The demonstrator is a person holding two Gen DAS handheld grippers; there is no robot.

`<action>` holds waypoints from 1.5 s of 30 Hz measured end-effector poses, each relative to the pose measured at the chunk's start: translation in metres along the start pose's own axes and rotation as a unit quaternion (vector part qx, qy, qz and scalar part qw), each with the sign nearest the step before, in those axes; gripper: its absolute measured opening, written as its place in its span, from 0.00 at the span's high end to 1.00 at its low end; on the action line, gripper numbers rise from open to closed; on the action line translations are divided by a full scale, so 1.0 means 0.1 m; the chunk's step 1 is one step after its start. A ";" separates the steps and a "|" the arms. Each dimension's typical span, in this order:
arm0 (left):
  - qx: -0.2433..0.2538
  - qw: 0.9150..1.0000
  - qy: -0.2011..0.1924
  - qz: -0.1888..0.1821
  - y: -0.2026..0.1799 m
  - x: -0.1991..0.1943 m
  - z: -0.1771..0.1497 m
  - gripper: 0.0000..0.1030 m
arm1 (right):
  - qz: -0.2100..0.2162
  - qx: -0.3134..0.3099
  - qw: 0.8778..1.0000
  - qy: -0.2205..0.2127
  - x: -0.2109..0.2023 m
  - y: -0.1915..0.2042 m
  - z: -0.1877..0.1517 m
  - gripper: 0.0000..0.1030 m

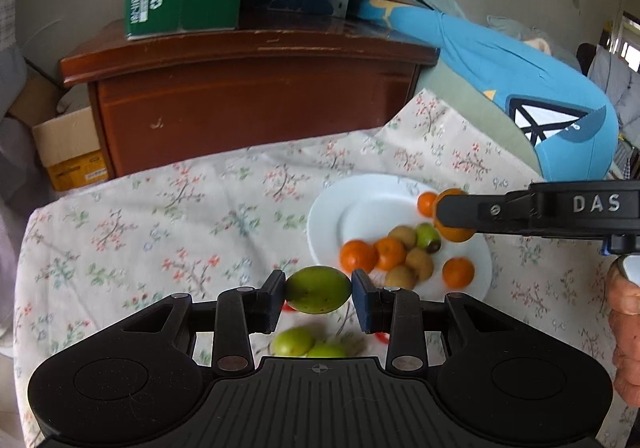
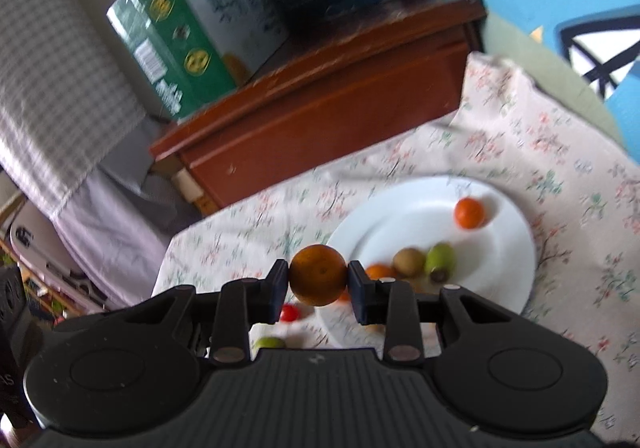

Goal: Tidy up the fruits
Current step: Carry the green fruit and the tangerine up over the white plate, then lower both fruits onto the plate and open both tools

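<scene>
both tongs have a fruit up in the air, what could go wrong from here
1. The left tongs pinch the green fruit only at its two ends; being smooth and rounded, it might slip and fall to the cloth.
2. The right tongs hold an orange above the white plate; dropped, it may knock the fruit there.
3. Both tongs work close together and could bump.
</scene>
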State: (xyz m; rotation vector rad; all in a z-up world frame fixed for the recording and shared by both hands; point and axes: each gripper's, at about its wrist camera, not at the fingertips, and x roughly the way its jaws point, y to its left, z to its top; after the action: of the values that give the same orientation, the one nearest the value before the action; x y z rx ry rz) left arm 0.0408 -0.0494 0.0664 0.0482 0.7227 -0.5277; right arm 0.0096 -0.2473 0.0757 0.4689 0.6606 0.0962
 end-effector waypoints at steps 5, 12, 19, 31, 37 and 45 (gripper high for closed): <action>-0.004 1.000 -0.009 -0.010 -0.06 0.10 0.12 0.68 | -0.017 0.022 0.999 -0.017 -0.07 -0.14 0.09 0.69; -0.011 1.000 -0.007 -0.017 -0.11 0.30 0.23 0.68 | -0.051 0.054 0.997 -0.014 -0.05 -0.30 0.09 0.69; -0.018 1.000 -0.001 -0.026 -0.14 0.50 0.30 0.68 | -0.082 0.118 0.990 0.002 0.01 -0.53 0.04 0.69; -0.034 0.998 0.004 -0.044 -0.21 0.82 0.38 0.68 | -0.109 0.158 0.981 0.009 0.14 -0.72 -0.02 0.68; -0.040 0.998 0.002 -0.056 -0.24 0.87 0.38 0.64 | -0.103 0.154 0.983 -0.002 0.12 -0.70 0.00 0.66; -0.066 0.996 -0.030 -0.050 -0.17 0.62 0.52 0.30 | -0.091 0.125 0.988 -0.003 0.13 -0.60 0.02 0.65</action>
State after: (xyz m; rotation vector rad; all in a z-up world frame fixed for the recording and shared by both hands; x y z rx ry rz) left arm 0.1039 -0.1037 0.0683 -0.1271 0.7019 -0.5736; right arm 0.0173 -0.2981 0.0428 0.6471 0.7106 -0.1635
